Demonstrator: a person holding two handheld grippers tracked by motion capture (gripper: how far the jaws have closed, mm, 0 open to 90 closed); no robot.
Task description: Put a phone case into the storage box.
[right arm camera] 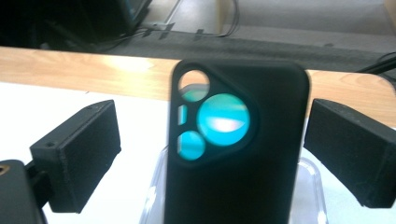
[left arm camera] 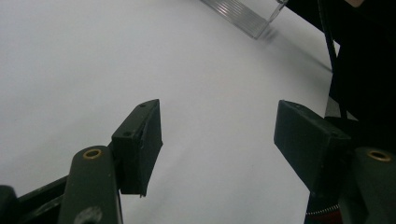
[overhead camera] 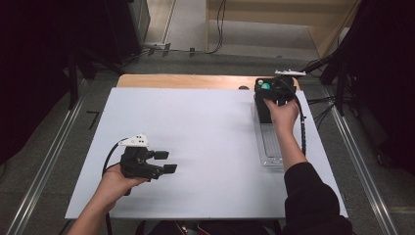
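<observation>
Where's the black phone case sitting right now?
In the high view the black phone case stands at the table's far right, at the far end of the clear tray. In the right gripper view it rises between the right gripper's open jaws, untouched.

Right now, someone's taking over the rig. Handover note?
Left tongs: open, nothing between them, hovering over the white table at its near left.
Right tongs: open; the black phone case stands between them, pads clear of its sides.
Case stands upright at the far end of the clear tray, far right.
Done: case is standing in the tray.
Left: judging by the open jaws, probably backing the right hand away.
</observation>
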